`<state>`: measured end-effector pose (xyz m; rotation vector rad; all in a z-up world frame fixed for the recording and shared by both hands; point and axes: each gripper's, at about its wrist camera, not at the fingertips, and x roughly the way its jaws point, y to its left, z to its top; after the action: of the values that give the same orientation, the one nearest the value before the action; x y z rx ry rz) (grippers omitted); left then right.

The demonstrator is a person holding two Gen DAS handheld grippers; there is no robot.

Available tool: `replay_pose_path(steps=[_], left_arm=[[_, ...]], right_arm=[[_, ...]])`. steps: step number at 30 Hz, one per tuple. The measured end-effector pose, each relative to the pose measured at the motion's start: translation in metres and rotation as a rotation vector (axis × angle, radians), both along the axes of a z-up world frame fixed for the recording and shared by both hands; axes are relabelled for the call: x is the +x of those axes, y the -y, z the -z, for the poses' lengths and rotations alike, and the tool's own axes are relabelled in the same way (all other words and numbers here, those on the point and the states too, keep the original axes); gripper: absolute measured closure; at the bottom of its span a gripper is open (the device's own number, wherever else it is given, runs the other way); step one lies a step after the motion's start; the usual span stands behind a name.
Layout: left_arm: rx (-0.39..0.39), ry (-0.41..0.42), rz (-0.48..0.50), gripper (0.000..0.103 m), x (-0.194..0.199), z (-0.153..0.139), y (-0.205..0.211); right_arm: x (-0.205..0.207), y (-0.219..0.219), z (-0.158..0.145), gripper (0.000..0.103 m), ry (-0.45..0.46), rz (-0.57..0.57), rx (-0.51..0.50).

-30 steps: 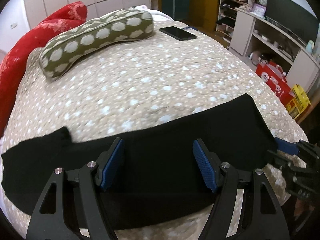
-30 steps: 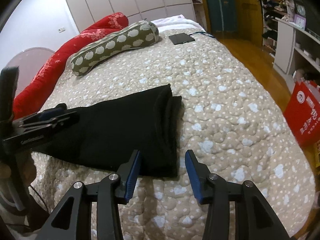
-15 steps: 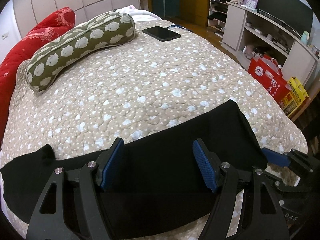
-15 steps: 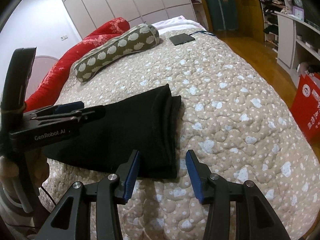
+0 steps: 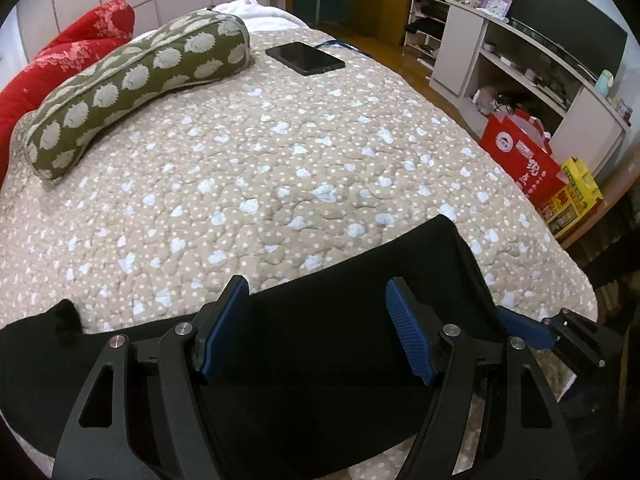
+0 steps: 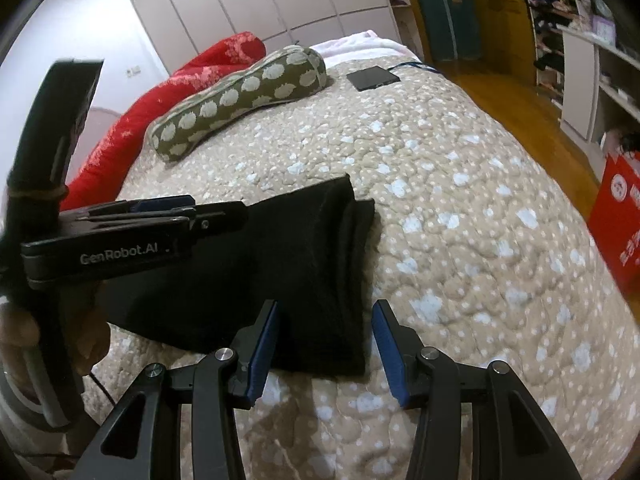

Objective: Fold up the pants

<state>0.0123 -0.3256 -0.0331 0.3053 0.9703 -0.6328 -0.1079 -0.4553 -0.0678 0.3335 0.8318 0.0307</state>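
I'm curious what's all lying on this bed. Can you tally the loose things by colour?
Black: 2, the pants and the tablet.
Red: 1, the red bolster.
Olive with pale spots: 1, the spotted pillow.
White: 1, the white blanket.
Total: 5.

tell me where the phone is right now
The phone lies at the far end of the bed, just right of the green spotted pillow, far beyond the black pants.
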Motion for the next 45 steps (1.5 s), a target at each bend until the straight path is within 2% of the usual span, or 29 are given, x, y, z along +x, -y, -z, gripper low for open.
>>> replay_pose_path(steps=[7, 10, 15, 21, 25, 27, 28, 29, 30, 32, 34, 36, 39, 42, 45], left_arm=[[-0.012, -0.008, 0.056, 0.032, 0.002, -0.004, 0.023], [0.015, -0.011, 0.085, 0.031, 0.004, 0.001, 0.042], [-0.005, -0.084, 0.107, 0.031, 0.009, 0.007, 0.064], [0.045, -0.119, 0.186, 0.031, 0.002, 0.022, 0.088], [0.049, -0.101, 0.233, 0.031, -0.001, 0.029, 0.091], [0.015, -0.116, 0.231, 0.035, 0.004, 0.030, 0.085], [0.009, -0.115, 0.229, 0.044, 0.005, 0.030, 0.083], [0.011, -0.110, 0.228, 0.051, 0.006, 0.030, 0.081], [0.003, -0.114, 0.238, 0.056, 0.007, 0.028, 0.080], [-0.019, -0.137, 0.250, 0.070, 0.008, 0.025, 0.076], [-0.053, -0.170, 0.248, 0.076, 0.011, 0.017, 0.067], [-0.092, -0.174, 0.241, 0.078, 0.011, 0.003, 0.060], [-0.138, -0.107, 0.231, 0.078, 0.011, -0.031, 0.033], [-0.176, -0.043, 0.186, 0.078, 0.017, -0.063, -0.008], [-0.179, 0.000, 0.112, 0.078, 0.032, -0.077, -0.053]], right_arm=[[-0.001, -0.002, 0.004, 0.057, 0.006, -0.009, 0.034], [-0.006, 0.003, 0.008, 0.057, 0.020, -0.001, 0.079], [-0.009, 0.007, 0.013, 0.056, 0.039, 0.000, 0.122], [-0.010, 0.009, 0.018, 0.054, 0.077, -0.006, 0.153], [-0.013, 0.012, 0.021, 0.054, 0.103, 0.000, 0.185], [-0.014, 0.014, 0.022, 0.057, 0.115, 0.000, 0.202], [-0.014, 0.015, 0.023, 0.062, 0.122, 0.002, 0.213], [-0.014, 0.016, 0.024, 0.073, 0.124, 0.015, 0.217], [-0.013, 0.017, 0.024, 0.078, 0.126, 0.018, 0.219], [-0.011, 0.017, 0.024, 0.086, 0.125, 0.027, 0.247], [-0.009, 0.013, 0.019, 0.088, 0.127, 0.020, 0.239], [-0.008, 0.005, 0.007, 0.088, 0.139, 0.008, 0.203], [-0.005, -0.008, -0.017, 0.088, 0.179, -0.031, 0.171], [0.000, -0.030, -0.045, 0.089, 0.234, -0.103, 0.150], [0.014, -0.061, -0.070, 0.089, 0.284, -0.201, 0.155]])
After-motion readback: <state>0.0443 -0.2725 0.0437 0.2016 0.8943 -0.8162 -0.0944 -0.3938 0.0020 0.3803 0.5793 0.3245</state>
